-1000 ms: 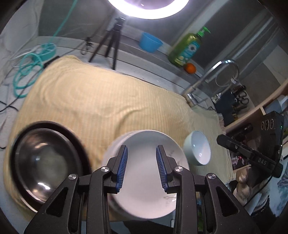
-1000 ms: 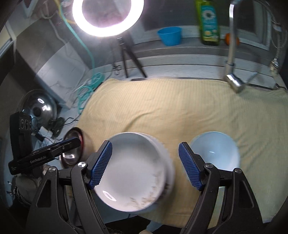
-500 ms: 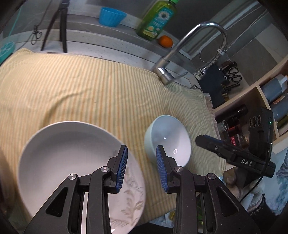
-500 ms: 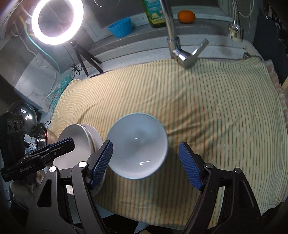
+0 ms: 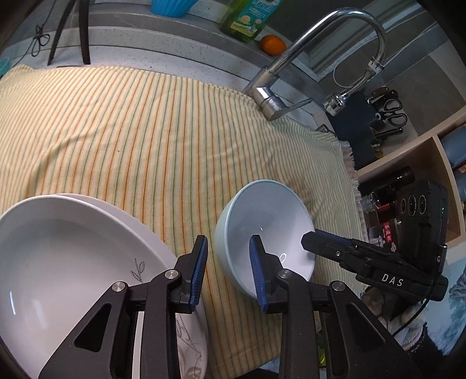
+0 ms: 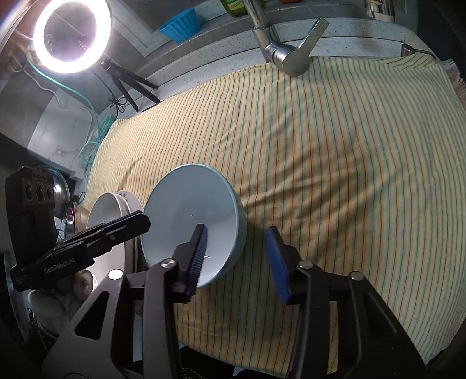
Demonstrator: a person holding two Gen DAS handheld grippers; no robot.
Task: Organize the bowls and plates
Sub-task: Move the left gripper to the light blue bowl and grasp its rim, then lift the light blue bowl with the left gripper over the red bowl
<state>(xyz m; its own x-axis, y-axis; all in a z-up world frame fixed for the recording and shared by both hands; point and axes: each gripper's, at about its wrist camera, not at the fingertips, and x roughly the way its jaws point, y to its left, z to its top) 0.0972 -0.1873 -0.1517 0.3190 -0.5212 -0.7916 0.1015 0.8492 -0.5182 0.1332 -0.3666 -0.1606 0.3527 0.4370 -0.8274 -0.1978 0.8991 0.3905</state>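
The left gripper [image 5: 228, 272] is closing, its blue pads astride the left rim of the pale blue bowl [image 5: 271, 233] without pressing it. The right gripper [image 6: 237, 256] is closing too, its pads astride the bowl's right rim, one inside and one outside, a gap showing.

That single bowl sits on the striped cloth [image 5: 145, 131], at 12 o'clock from the left pads. At 9 o'clock from it lie two stacked white plates [image 5: 67, 247], the top one bearing a leaf pattern. Past them, at 9 o'clock in the right view, steel pans [image 6: 74, 215] show dimly; their count I cannot tell.

Writing: "DAS" on the right gripper's side as seen from the left wrist, "GenRobot.AI" on the left gripper's side as seen from the right.

Only the right view shows the ring light [image 6: 71, 35] on its tripod. Only the left shows the orange fruit [image 5: 272, 45], scissors [image 5: 393, 112] and shelf bottles. Both show one faucet [image 5: 305, 61], one blue cup [image 6: 179, 24] and one green soap bottle [image 5: 247, 17], its label unreadable.
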